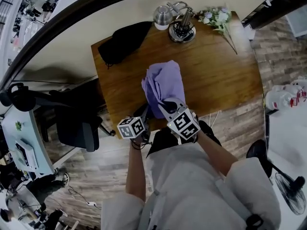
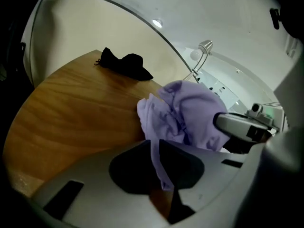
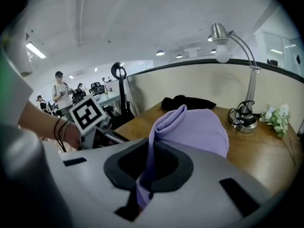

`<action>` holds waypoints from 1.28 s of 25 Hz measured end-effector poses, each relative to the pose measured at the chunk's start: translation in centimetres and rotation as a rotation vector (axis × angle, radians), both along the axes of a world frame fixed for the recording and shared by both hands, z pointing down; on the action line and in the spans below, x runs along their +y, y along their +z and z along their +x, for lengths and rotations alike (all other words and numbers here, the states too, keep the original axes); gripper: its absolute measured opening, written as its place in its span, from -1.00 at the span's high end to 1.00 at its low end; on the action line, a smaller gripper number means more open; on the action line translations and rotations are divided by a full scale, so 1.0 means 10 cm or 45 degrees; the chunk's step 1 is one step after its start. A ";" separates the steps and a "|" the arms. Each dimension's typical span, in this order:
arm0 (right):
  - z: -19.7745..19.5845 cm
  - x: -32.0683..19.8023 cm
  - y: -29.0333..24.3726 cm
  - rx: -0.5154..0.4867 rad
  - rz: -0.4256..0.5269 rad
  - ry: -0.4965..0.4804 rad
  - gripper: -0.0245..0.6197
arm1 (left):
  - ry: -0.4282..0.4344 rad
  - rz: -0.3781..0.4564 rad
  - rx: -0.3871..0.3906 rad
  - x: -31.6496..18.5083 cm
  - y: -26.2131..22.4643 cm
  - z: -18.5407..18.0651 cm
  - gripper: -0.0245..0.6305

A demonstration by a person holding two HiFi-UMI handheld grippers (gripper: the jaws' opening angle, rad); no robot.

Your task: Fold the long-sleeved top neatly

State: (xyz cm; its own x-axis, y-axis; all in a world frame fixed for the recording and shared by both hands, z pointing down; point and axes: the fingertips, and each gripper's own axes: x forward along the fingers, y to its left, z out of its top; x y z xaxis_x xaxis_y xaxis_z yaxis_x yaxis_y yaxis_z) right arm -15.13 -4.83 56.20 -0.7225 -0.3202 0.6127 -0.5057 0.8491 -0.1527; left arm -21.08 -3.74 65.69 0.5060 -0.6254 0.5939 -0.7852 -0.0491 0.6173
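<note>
Seen from overhead, the lilac long-sleeved top [image 1: 164,85] is a bunched heap near the middle of the wooden surface [image 1: 220,75]. It lies on the person's side of the desk lamp [image 1: 181,27], and its near end runs into the two tools at the surface's front edge. That view hides the jaws under the marker cubes.

The view from the left tool [image 2: 159,163] shows them. Its jaws are pressed onto a thin strip of the fabric, and the crumpled bulk rises just beyond, with the lamp behind it. The right tool [image 3: 146,172] pinches a folded edge the same way, and the cloth humps up in front of it toward the lamp. Only this view shows people [image 3: 61,91] at desks, far to the left of the lamp.

From overhead, a black cloth [image 1: 123,42] lies left of the lamp and a sprig of flowers [image 1: 217,17] lies right of it.
</note>
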 end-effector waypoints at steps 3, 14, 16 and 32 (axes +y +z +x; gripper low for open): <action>-0.18 0.17 0.42 0.152 -0.028 -0.032 0.85 | -0.007 -0.011 -0.003 0.13 0.02 -0.19 0.71; -0.50 0.72 0.46 0.047 -0.039 -0.338 0.03 | 0.034 0.075 -0.064 0.09 -0.13 -0.42 0.71; -0.39 0.70 0.24 -0.060 -0.038 -0.298 0.03 | 0.060 0.125 -0.084 0.00 -0.24 -0.39 0.71; -0.32 1.11 0.95 0.223 -0.080 -0.465 0.25 | 0.405 0.319 -0.160 -0.91 -0.57 0.28 0.71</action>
State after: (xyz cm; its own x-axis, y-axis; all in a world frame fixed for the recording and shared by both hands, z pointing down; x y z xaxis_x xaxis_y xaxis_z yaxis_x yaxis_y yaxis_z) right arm -18.34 6.31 65.73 -0.6648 -0.0199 0.7467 -0.1955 0.9694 -0.1482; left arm -18.31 -12.86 59.99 0.6307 -0.5828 0.5124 -0.7749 -0.4377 0.4560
